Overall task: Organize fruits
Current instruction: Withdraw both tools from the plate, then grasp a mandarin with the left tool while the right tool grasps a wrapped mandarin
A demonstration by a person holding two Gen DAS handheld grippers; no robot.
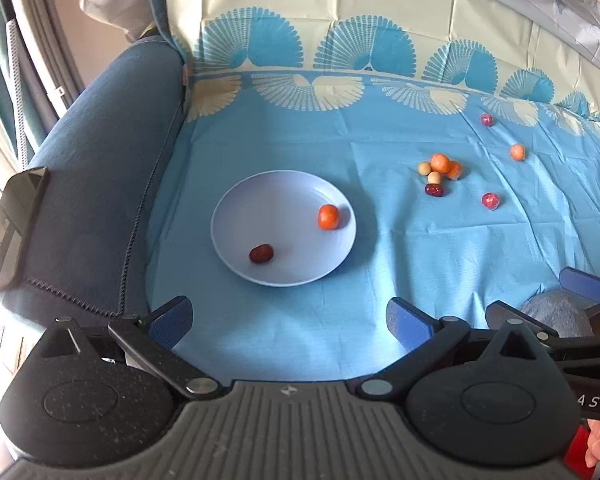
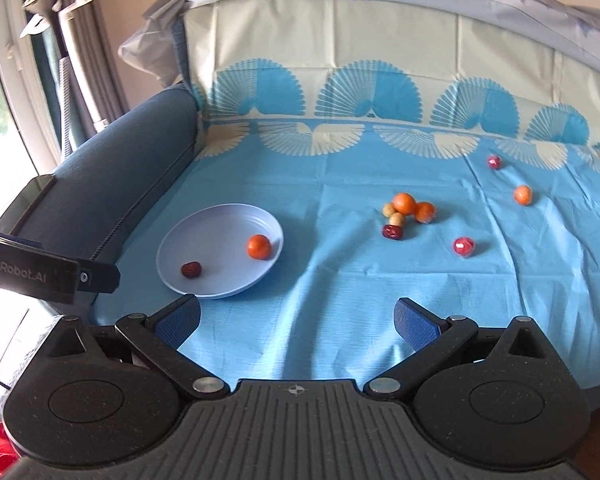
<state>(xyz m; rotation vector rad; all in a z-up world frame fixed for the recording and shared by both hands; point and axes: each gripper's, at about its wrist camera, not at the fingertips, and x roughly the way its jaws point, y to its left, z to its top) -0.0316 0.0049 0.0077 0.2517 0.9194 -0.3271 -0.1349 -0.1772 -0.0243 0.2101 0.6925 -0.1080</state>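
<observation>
"GenRobot.AI" in pale letters on a black bar point(image 2: 28, 274) at the left edge of the right wrist view; first letter partly cut by the frame edge. "A S" in white letters on a black gripper body point(image 1: 590, 400) at the right edge of the left wrist view; more letters may be hidden. Small round crosshair mark, no letters, on each grey ribbed mount point(image 1: 288, 390) point(image 2: 296, 390). No readable text elsewhere.
</observation>
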